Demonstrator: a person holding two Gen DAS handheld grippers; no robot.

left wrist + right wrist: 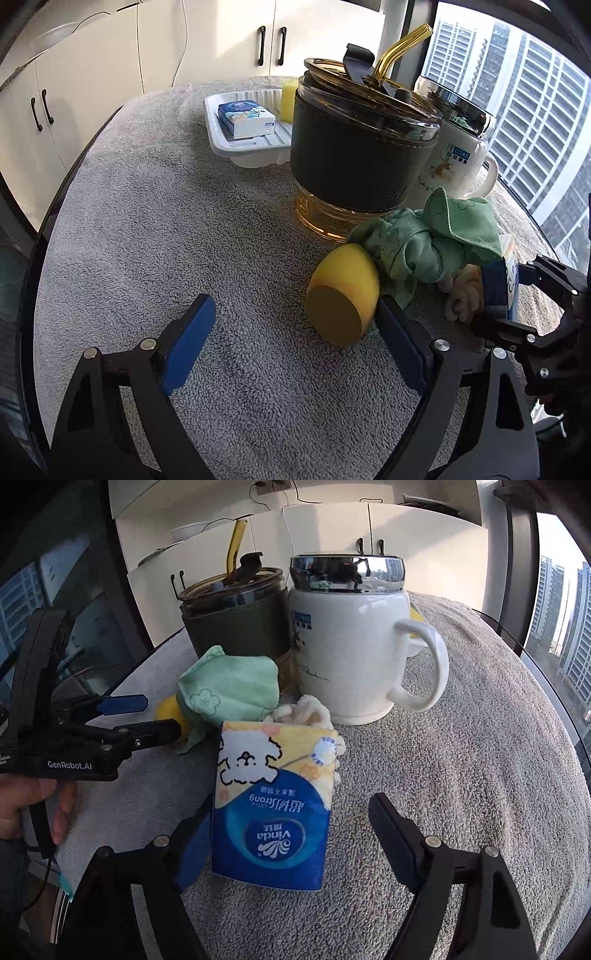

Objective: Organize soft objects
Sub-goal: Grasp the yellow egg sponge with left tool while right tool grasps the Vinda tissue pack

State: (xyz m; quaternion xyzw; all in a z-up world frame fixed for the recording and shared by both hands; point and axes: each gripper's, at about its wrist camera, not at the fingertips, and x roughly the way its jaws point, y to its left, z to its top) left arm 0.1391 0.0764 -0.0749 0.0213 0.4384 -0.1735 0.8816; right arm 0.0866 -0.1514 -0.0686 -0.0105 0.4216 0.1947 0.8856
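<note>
1. left hand-held gripper was released; yellow sponge lay btwn its jaws, touching one pad only.
2. right hand-held gripper was released round the tissue pack, one pad touching.
3. green cloth lay on the grey surface beside the sponge.

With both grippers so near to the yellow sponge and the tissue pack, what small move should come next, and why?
Probably close the left gripper on the yellow sponge. The sponge lies between its open fingers, against the right one, with a gap to the left one. The right gripper likewise straddles the tissue pack with a gap on one side, so it could close too. The white tray already holds similar items.
</note>
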